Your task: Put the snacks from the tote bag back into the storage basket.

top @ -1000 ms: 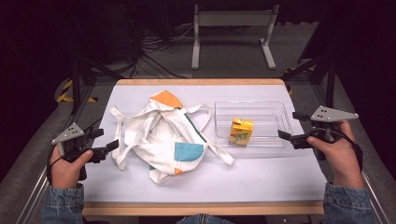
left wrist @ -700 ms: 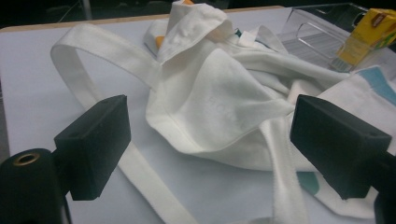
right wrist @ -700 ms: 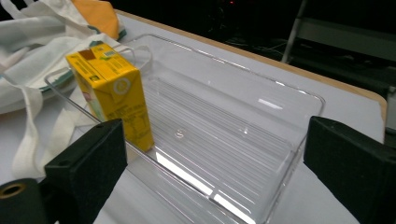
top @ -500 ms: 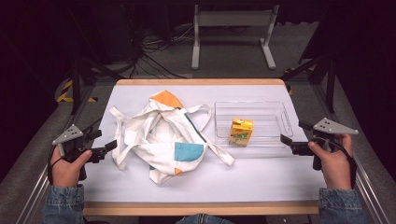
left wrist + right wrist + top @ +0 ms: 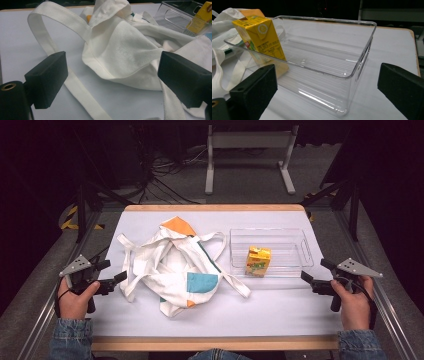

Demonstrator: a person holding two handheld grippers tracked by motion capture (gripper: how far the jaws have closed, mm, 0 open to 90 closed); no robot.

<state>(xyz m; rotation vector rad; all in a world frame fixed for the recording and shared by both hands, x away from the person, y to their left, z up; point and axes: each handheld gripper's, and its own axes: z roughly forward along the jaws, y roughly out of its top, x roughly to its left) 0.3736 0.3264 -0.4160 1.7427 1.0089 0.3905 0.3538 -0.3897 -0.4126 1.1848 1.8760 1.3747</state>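
A crumpled white tote bag (image 5: 175, 265) with orange and teal patches lies at the table's middle left. To its right a clear plastic bin (image 5: 270, 230) holds an upright yellow juice carton (image 5: 258, 261) in its near left corner. My left gripper (image 5: 114, 271) rests open at the bag's left edge, and the bag (image 5: 125, 50) with its straps lies spread between the jaws. My right gripper (image 5: 315, 270) hovers open just off the bin's near right corner. In the right gripper view, the bin (image 5: 362, 45) and the carton (image 5: 259, 37) lie ahead of the open jaws.
The white table top (image 5: 280, 310) has bare room along its front and at the far right. Its wooden edge (image 5: 215, 207) runs along the back. A metal stand (image 5: 250, 150) and cables sit on the dark floor beyond.
My right gripper has come down and back a little toward the table's front edge, staying open. The left gripper, bag, bin and carton have not moved.
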